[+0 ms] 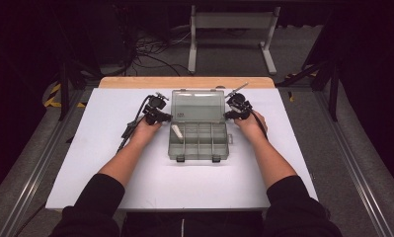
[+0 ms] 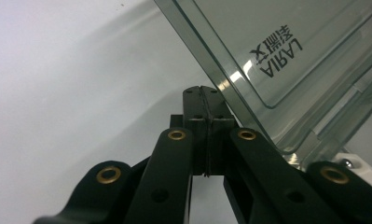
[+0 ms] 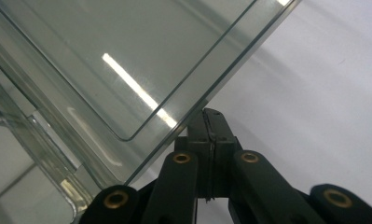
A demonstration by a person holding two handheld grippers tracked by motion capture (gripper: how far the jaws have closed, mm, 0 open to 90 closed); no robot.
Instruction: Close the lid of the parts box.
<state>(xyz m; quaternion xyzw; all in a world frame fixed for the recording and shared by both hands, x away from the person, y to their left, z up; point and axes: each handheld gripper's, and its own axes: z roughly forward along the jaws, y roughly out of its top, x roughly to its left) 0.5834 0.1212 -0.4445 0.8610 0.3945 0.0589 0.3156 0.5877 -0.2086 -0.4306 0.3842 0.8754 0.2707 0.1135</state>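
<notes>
A clear grey compartment box point(image 1: 198, 156) sits open in the middle of the white table, its lid point(image 1: 198, 105) standing up at the back. A small white piece point(image 1: 177, 131) lies in its left compartment. My left gripper point(image 1: 168, 117) is at the lid's left edge; in the left gripper view its jaws point(image 2: 203, 88) are pressed together with nothing between them, and the lid point(image 2: 277, 56) runs just to their right. My right gripper point(image 1: 227, 115) is at the lid's right edge, also shut point(image 3: 210, 113) and empty, with the lid's rim point(image 3: 104, 60) close on its left.
The white tabletop point(image 1: 110, 163) spreads wide on both sides of the box and in front of it. A wooden strip point(image 1: 184, 82) edges the far side. Beyond it, a white stand point(image 1: 231, 22) and cables point(image 1: 150, 49) are on the floor.
</notes>
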